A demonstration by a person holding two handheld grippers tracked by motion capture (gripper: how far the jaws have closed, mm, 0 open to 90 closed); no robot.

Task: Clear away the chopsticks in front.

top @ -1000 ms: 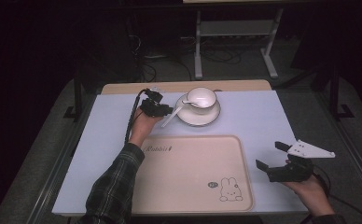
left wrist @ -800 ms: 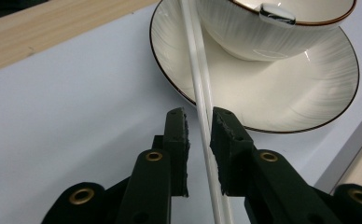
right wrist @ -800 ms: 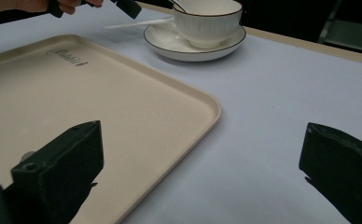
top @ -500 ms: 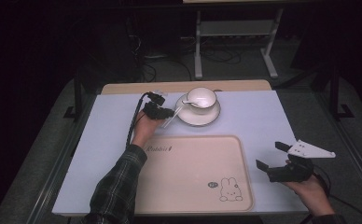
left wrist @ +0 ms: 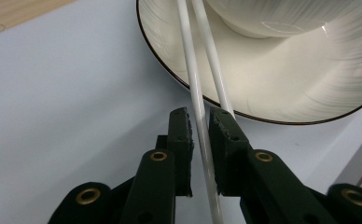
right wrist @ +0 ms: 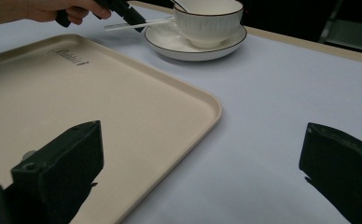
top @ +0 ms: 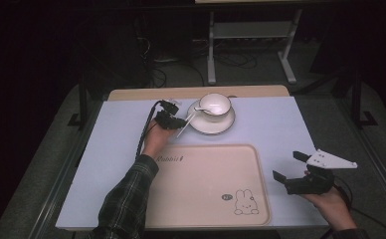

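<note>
On the table [top: 280, 119], seen from the high view, a cup [top: 215, 104] stands on a saucer [top: 216, 125] near the far edge, and a spoon [top: 186, 124] slants from inside the cup out over the saucer's left rim. The left gripper [top: 181, 122] sits just left of the saucer at the spoon's handle end, held by a hand with a plaid sleeve behind it. A beige tray [top: 201, 189] with a rabbit print lies on the near half of the table. The right gripper [top: 288, 167] rests off the tray's right edge, jaws apart, a grey plate on top.

In the left gripper view, the two black jaws stand close on either side of the white spoon [left wrist: 200, 116] handle, clamped on it or nearly so; a thin gap shows on one side. A second white line beside the handle looks like its reflection in the saucer [left wrist: 281, 79], whose dark-lined rim curves just beyond the jaws.

In the right gripper view, the jaws stand wide apart over the table [right wrist: 286, 88] beside the tray [right wrist: 100, 102] corner. Farther off are the cup [right wrist: 208, 18] on its saucer [right wrist: 179, 46], and the left gripper [right wrist: 125, 14] on the spoon [right wrist: 137, 23] handle.
</note>
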